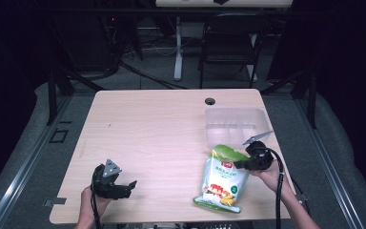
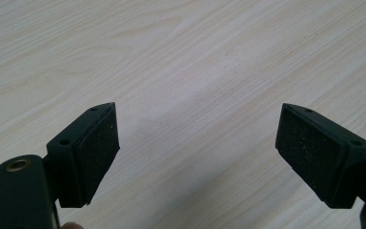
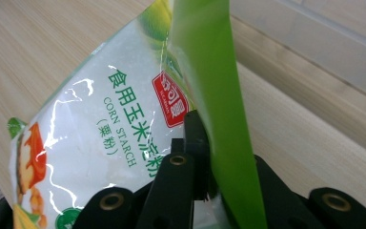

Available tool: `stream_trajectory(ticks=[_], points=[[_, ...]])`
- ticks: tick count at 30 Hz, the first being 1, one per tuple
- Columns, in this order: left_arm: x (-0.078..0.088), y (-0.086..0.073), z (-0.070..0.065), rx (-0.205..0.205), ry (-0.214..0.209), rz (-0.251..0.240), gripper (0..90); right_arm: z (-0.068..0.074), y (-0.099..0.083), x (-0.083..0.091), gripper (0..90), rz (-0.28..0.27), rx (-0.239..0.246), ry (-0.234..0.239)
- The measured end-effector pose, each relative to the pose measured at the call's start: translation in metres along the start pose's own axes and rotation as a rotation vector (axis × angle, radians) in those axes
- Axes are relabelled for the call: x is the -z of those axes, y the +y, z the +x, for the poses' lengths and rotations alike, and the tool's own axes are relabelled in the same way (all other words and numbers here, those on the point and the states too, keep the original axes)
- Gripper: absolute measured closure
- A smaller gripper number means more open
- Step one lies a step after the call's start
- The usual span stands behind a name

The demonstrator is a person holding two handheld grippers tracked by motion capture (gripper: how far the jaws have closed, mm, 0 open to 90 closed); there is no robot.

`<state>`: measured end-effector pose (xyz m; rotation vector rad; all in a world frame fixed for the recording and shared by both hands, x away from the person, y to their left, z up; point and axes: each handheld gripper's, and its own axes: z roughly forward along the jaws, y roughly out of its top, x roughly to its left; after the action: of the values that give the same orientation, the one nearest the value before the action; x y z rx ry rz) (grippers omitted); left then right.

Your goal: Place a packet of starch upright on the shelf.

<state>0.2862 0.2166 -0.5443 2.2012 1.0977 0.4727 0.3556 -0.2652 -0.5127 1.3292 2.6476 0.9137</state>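
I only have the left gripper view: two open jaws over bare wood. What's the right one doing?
Observer: The right gripper is shut on the green top edge of a corn starch bag.
Operator: Bag lifted off the table?
Observer: Its top end is raised; the bottom end seems to rest on the table near the front edge.
Operator: Anything near it?
Observer: A clear plastic tray sits just behind the bag, at the table's right side.
Operator: And my left gripper, where is it?
Observer: The left gripper is at the front left, apart from the bag.
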Motion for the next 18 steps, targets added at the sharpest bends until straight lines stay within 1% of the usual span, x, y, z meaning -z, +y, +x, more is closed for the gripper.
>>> stream_trajectory(ticks=[3,4,5,6,7,10,14,15,16,17,18], points=[[0.001,0.0,-0.001,-0.002,-0.002,-0.002,14.7,0.002,0.001,0.004,90.0,-0.011,0.004,0.006],[0.001,0.0,-0.001,-0.002,0.001,-0.004,14.7,0.005,0.002,0.008,90.0,-0.034,-0.006,0.01],[0.001,0.0,0.0,-0.002,0.0,-0.005,14.7,0.005,0.002,0.009,90.0,-0.03,0.003,0.013],[0.001,0.0,0.0,-0.001,-0.002,-0.003,14.7,0.007,0.002,0.011,90.0,-0.042,-0.006,0.014],[0.001,0.0,0.0,0.001,-0.004,0.0,14.7,0.007,0.003,0.013,90.0,-0.038,-0.002,0.016],[0.0,0.0,0.0,0.001,-0.004,0.006,14.7,0.008,0.004,0.015,90.0,-0.047,-0.004,0.009],[0.0,0.0,-0.001,-0.004,-0.003,0.001,14.7,0.007,0.005,0.018,90.0,-0.051,-0.01,0.025],[0.0,0.0,-0.001,-0.002,-0.003,-0.002,14.7,0.007,0.005,0.021,90.0,-0.057,-0.019,0.028],[0.0,0.0,0.0,-0.002,0.0,-0.001,14.7,0.007,0.005,0.023,90.0,-0.052,-0.013,0.024],[0.0,0.0,0.0,0.0,-0.003,0.006,14.7,0.007,0.005,0.025,90.0,-0.065,-0.015,0.033],[0.0,0.0,0.0,0.0,-0.003,0.006,14.7,0.007,0.005,0.025,90.0,-0.065,-0.015,0.033]])
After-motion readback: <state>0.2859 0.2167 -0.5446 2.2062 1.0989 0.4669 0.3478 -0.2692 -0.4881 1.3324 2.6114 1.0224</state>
